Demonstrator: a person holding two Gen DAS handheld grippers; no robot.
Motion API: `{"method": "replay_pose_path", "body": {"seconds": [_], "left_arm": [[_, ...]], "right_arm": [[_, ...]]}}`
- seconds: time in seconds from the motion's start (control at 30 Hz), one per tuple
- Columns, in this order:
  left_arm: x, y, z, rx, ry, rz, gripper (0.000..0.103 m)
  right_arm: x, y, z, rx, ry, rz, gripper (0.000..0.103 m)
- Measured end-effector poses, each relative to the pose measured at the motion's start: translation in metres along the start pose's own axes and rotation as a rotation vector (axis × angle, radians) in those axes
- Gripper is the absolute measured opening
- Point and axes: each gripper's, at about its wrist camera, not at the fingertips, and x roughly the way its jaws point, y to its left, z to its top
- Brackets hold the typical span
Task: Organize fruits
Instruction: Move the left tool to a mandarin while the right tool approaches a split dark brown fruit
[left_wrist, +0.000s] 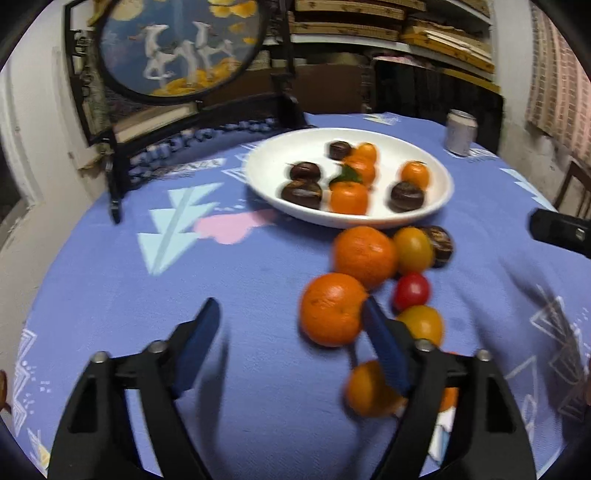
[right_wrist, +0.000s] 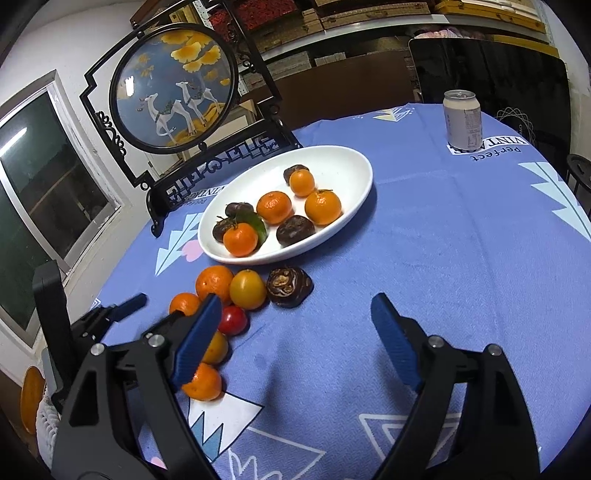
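A white oval plate (left_wrist: 258, 173) (right_wrist: 354, 166) holds several small oranges and dark brown fruits. In front of it on the cloth lie loose fruits: two oranges (left_wrist: 364, 254) (left_wrist: 330, 314), a yellow fruit (left_wrist: 413, 249) (right_wrist: 248, 288), a dark brown fruit (left_wrist: 441, 242) (right_wrist: 290, 286), a red one (left_wrist: 410, 291) (right_wrist: 232, 319) and more orange ones (left_wrist: 367, 389) (right_wrist: 203, 382). My left gripper (left_wrist: 290, 308) is open and empty, its right finger beside the nearest orange. My right gripper (right_wrist: 295, 304) is open and empty, right of the loose fruits.
A blue patterned tablecloth (right_wrist: 443, 240) covers the round table. A black-framed round picture stand (left_wrist: 173, 48) (right_wrist: 173, 85) stands behind the plate at the left. A drink can (left_wrist: 461, 133) (right_wrist: 463, 120) stands at the far right. Shelves and a window lie beyond.
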Motion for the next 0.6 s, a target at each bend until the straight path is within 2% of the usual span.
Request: {"method": "replay_pose_path", "body": {"seconds": [0.07, 0.17, 0.23, 0.3, 0.37, 0.43, 0.5, 0.6], "left_arm": [[-0.005, 0.016, 0.001, -0.033, -0.025, 0.083, 0.089], [-0.007, 0.043, 0.003, -0.121, -0.031, 0.133, 0.089], [-0.011, 0.062, 0.003, -0.219, -0.031, 0.069, 0.089], [-0.014, 0.066, 0.001, -0.258, -0.035, 0.019, 0.089], [-0.015, 0.054, 0.001, -0.205, -0.041, 0.001, 0.089], [-0.014, 0.037, 0.001, -0.127, -0.052, 0.03, 0.089], [-0.008, 0.02, -0.001, -0.05, -0.03, 0.031, 0.089], [-0.002, 0.012, -0.002, -0.022, -0.009, 0.01, 0.089]], "right_arm": [[0.0, 0.0, 0.0, 0.001, -0.002, 0.001, 0.085], [-0.003, -0.001, 0.001, 0.004, -0.007, 0.005, 0.085], [-0.003, -0.001, 0.001, 0.004, -0.01, 0.008, 0.085], [-0.003, 0.0, 0.001, 0.001, -0.011, 0.007, 0.085], [-0.002, 0.0, 0.0, 0.0, -0.007, 0.005, 0.086], [-0.001, 0.0, 0.0, -0.001, -0.003, 0.004, 0.086], [-0.001, 0.001, 0.0, -0.005, -0.001, 0.003, 0.086], [-0.001, 0.002, 0.0, -0.008, -0.002, 0.004, 0.086]]}}
